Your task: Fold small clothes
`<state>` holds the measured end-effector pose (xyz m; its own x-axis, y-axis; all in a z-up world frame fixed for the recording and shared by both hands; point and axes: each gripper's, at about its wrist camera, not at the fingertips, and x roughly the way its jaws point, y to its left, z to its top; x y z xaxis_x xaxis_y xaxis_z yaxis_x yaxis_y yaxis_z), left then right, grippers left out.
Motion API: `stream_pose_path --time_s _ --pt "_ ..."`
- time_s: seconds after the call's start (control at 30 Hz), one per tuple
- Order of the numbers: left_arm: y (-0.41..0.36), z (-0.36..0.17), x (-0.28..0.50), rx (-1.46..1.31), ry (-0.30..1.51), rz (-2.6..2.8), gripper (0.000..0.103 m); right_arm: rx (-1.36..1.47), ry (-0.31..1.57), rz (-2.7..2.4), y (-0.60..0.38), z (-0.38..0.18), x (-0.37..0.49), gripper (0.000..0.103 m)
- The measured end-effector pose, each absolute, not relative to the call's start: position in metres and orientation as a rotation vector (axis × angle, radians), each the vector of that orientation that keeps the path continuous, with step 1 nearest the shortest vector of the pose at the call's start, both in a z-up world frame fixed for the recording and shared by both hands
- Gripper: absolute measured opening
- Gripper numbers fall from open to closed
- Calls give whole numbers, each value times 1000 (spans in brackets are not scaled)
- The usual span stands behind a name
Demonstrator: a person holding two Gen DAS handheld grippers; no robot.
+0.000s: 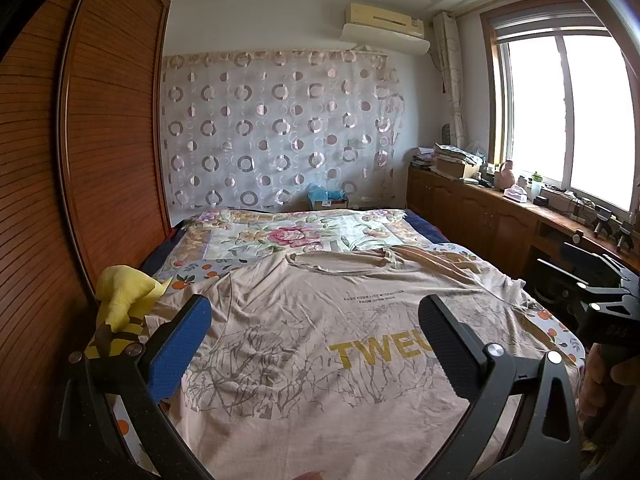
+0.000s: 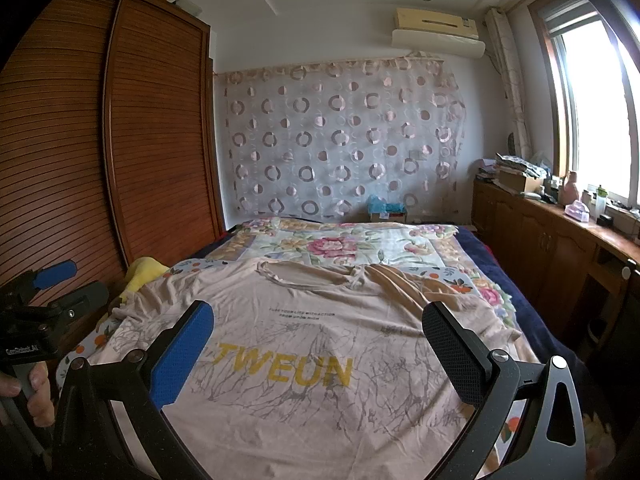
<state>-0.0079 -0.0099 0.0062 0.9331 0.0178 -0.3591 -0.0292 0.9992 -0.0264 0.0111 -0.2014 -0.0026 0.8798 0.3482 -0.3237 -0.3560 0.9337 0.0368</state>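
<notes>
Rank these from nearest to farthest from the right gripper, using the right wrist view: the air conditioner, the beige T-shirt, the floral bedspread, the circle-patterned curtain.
1. Beige T-shirt, directly under the open right gripper.
2. Floral bedspread, beyond the shirt's collar.
3. Circle-patterned curtain, on the far wall behind the bed.
4. Air conditioner, high on that wall, upper right.

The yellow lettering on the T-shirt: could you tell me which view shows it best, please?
The right wrist view: the whole yellow word TWEUN shows between the open fingers. In the left wrist view its end is hidden behind the left gripper's black finger, leaving only TWEU.
</notes>
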Motion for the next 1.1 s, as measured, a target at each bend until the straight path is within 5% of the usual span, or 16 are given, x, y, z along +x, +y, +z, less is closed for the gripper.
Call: stream_pose_path --time_s 1.1 --pt "82 -55 12 -60 537 173 103 -89 428 466 -184 -17 39 103"
